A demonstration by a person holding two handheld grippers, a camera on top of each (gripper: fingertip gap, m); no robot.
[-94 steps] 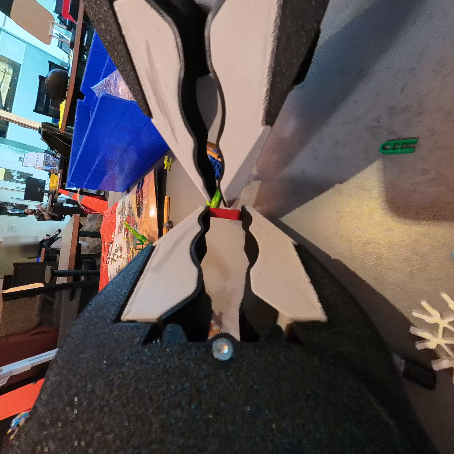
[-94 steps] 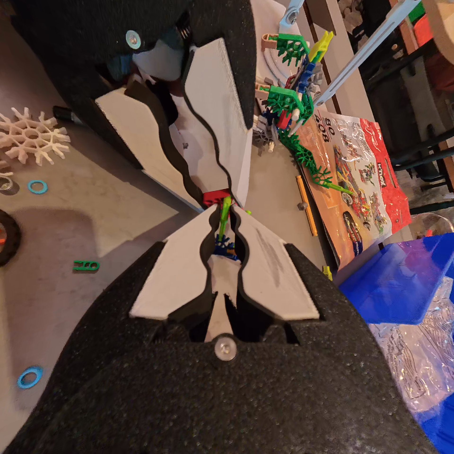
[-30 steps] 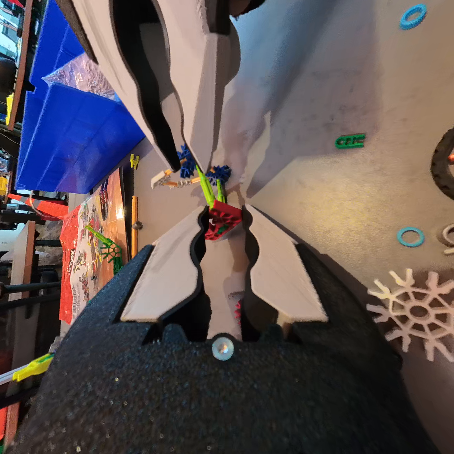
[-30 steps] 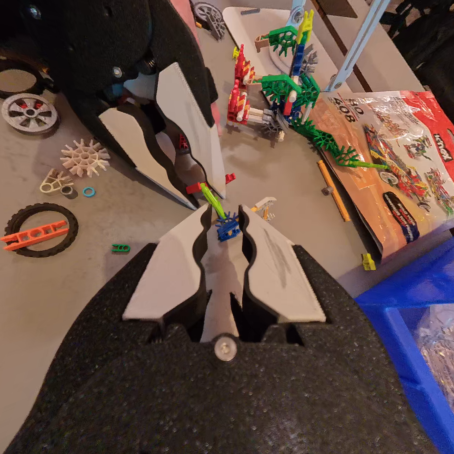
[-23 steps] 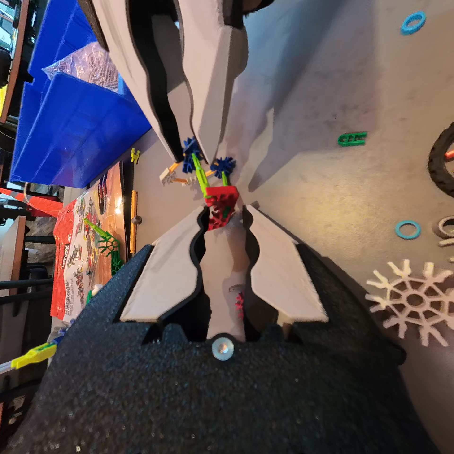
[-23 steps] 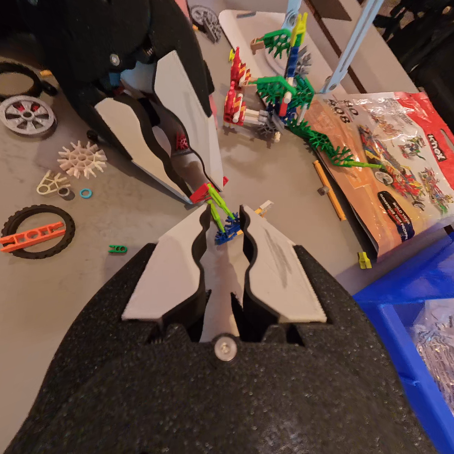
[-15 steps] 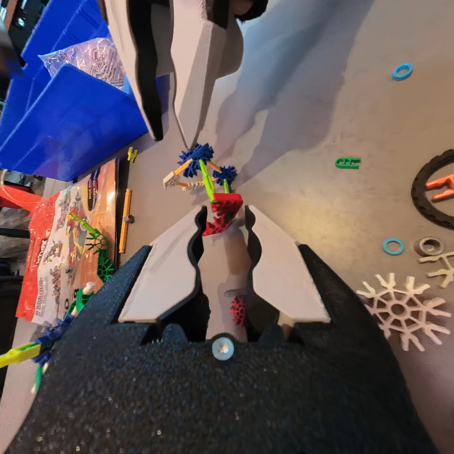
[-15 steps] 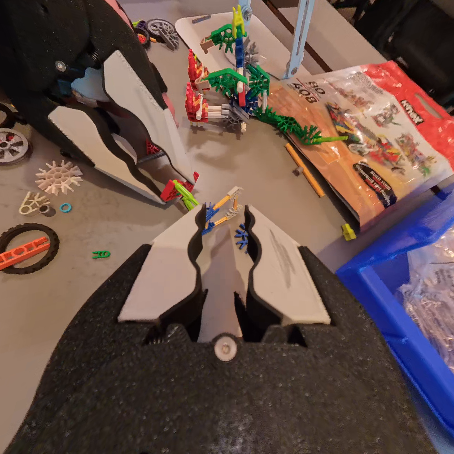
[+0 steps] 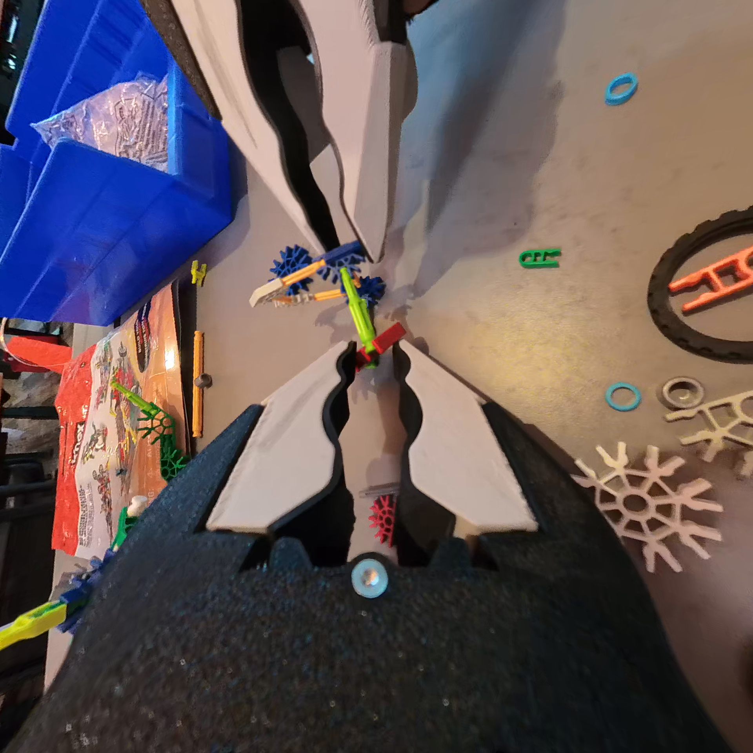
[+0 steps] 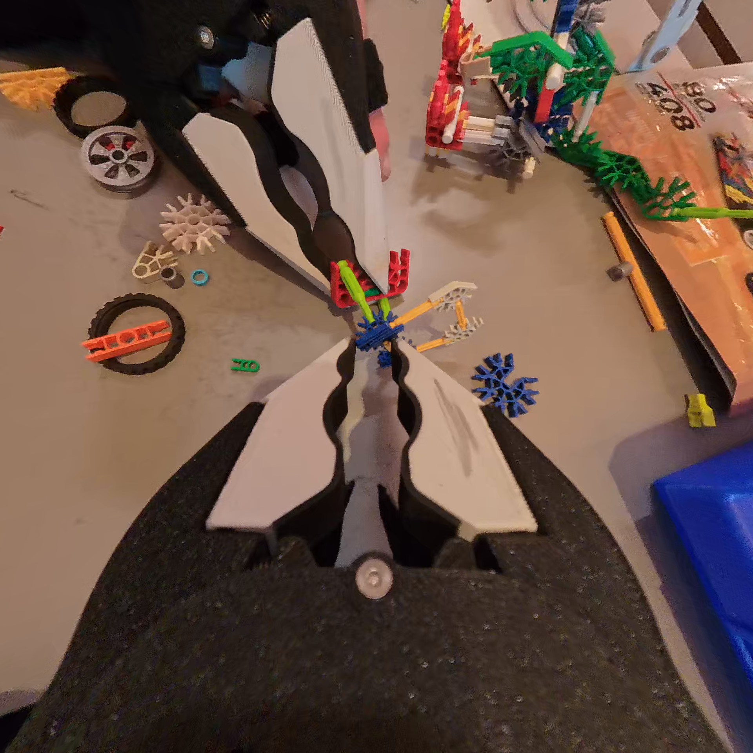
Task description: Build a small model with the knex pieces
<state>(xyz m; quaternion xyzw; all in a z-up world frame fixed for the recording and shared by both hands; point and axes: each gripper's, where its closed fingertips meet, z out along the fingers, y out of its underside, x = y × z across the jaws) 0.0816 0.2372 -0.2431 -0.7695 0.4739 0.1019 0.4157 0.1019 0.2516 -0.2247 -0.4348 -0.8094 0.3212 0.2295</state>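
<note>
A small toy-rod assembly hangs between my two grippers, low over the grey table. My left gripper is shut on its red connector, from which lime green rods run to blue snowflake connectors. My right gripper is shut on a blue connector. Yellow rods and grey-white connectors stick out to its right. The right wrist view shows the left gripper pinching the red connector. The grippers face each other, tips close.
A loose blue snowflake connector lies right of my right gripper. Blue bins and a toy package lie on one side. A built model, a black tyre with an orange piece, white snowflake connectors, a green clip and a wheel lie around. Left and right tips are no more than a few centimetres apart.
Half a second ago my right gripper was open and drawn back from the assembly; now it has closed on the blue connector. The left gripper has turned the red connector edge-on.
</note>
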